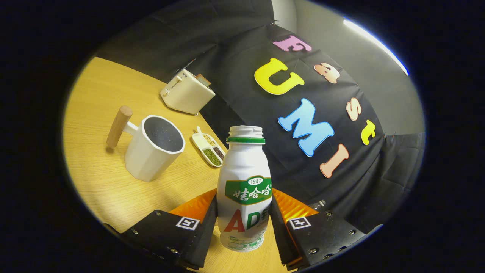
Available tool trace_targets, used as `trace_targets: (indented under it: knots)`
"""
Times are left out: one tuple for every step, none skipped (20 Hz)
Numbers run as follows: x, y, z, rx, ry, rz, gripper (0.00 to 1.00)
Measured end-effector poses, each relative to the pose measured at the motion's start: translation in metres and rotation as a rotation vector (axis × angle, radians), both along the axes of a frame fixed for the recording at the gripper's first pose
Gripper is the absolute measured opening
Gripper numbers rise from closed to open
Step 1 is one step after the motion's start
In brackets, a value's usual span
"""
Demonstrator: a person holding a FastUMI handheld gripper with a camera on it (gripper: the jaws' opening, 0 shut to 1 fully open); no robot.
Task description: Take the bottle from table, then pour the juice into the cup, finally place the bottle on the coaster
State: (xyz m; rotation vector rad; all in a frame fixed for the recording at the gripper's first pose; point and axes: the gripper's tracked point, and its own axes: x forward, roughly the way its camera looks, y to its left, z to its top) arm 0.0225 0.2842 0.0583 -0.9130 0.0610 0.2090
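wooden bench [98, 167] carries, left to right: white mug [153, 148] with wooden handle (dark inside), cream toaster [186, 93] farther back, small divided dish [207, 148] of seeds. uncapped white juice bottle [244, 189] stands upright between the fingers of the tool [242, 222], both pressed against its lower body. coaster not identified.

Ceiling strip light [375, 40] glowing at 1 o'clock; table [98, 167] evenly lit w/ soft shadows; fisheye bending edges; focus staying sharp.
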Motion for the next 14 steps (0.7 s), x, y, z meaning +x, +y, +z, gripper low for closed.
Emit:
trace_targets:
  knots:
    - [0.0010, 0.0012, 0.0002, -0.015, -0.002, 0.003, 0.71]
    - [0.0018, 0.0033, -0.0005, -0.031, -0.002, 0.006, 0.71]
    - [0.0020, 0.0045, -0.0010, -0.046, -0.004, 0.007, 0.71]
    - [0.0025, 0.0049, -0.0019, -0.063, -0.005, 0.008, 0.71]
    - [0.0033, 0.0050, -0.0023, -0.082, -0.005, 0.008, 0.71]
    - [0.0041, 0.0051, -0.0035, -0.102, -0.008, 0.007, 0.71]
    - [0.0047, 0.0048, -0.0035, -0.124, -0.012, 0.006, 0.71]
    - [0.0055, 0.0038, -0.0030, -0.145, -0.017, 0.005, 0.71]
    - [0.0070, 0.0031, -0.0012, -0.162, -0.024, 0.005, 0.71]
    - [0.0077, 0.0027, -0.0004, -0.178, -0.030, 0.007, 0.71]
    - [0.0083, 0.0028, 0.0012, -0.195, -0.036, 0.006, 0.71]
    - [0.0076, 0.0025, 0.0010, -0.211, -0.043, 0.002, 0.71]
    - [0.0073, 0.0024, 0.0017, -0.225, -0.050, 0.001, 0.71]
    - [0.0069, 0.0037, 0.0031, -0.234, -0.057, 0.004, 0.71]
